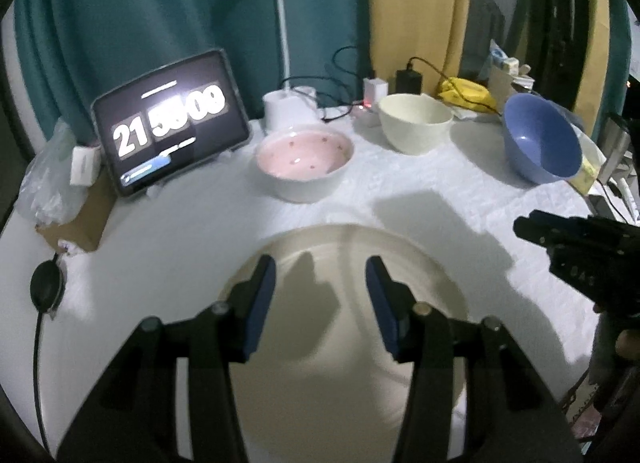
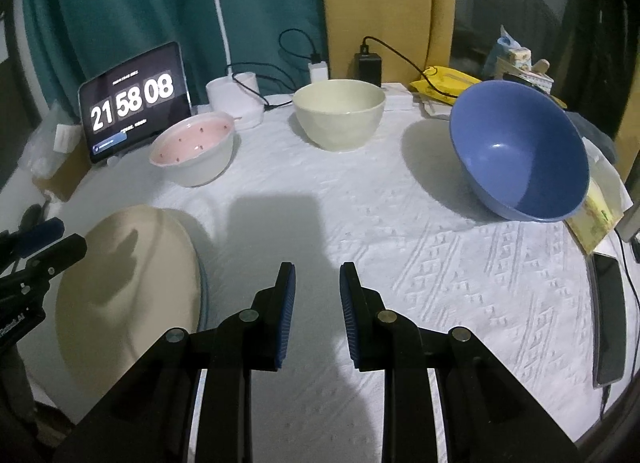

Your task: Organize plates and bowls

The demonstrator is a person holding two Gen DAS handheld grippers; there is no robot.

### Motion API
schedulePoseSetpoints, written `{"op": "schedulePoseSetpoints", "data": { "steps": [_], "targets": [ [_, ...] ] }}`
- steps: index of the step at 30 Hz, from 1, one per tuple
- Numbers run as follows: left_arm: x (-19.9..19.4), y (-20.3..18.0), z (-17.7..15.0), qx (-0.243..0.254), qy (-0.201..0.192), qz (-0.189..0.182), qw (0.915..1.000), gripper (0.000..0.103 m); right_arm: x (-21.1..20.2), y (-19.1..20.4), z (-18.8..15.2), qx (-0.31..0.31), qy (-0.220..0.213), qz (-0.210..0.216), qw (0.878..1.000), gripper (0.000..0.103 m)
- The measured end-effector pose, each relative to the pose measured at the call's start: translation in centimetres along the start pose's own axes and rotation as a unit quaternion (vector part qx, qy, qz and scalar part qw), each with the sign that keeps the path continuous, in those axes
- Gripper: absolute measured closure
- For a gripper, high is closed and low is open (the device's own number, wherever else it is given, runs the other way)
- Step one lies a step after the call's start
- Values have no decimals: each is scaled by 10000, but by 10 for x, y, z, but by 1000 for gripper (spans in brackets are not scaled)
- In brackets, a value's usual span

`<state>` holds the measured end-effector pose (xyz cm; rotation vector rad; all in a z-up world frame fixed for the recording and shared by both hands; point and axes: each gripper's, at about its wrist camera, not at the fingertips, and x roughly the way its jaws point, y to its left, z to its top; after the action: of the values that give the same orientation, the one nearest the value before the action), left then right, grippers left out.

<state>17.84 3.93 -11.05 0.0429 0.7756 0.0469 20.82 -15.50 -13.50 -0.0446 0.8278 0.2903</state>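
On the white-covered worktop [image 2: 400, 231] nothing is stacked yet. A beige plate [image 1: 360, 343] lies at the near left edge; pink bowl [image 2: 192, 153], cream bowl [image 2: 338, 119] and blue bowl [image 2: 520, 151] are spread along the far edge. The left hand-held gripper [image 1: 321, 303] and right hand-held gripper [image 2: 317, 311] are parted, grasping nothing.

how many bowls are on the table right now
3: a pink bowl at the left by the tablet, a cream bowl at the back centre, and a blue bowl tilted at the right. None looks hidden.
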Motion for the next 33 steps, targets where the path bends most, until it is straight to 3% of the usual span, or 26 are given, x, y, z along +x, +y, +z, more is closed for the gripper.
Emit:
{"op": "schedulePoseSetpoints", "data": {
  "steps": [10, 17, 19, 21, 33],
  "targets": [
    [9, -41, 24, 155, -56, -402, 9991, 49, -5, -30, 7, 176, -66, -60, 9998, 79],
    [17, -40, 29, 118, 33, -235, 9996, 47, -3, -50, 10, 297, -49, -45, 9995, 78],
    [18, -41, 31, 89, 35, -264, 9996, 47, -1, -53, 12, 345, -38, -12, 9994, 73],
    [20, -45, 35, 76, 62, -383, 9992, 47, -1, -56, 13, 388, -70, 30, 9992, 64],
    [38, -119, 80, 320, -189, -1010, 9942, 45, -7, -107, 29, 559, -251, -197, 9979, 64]
  ]
}}
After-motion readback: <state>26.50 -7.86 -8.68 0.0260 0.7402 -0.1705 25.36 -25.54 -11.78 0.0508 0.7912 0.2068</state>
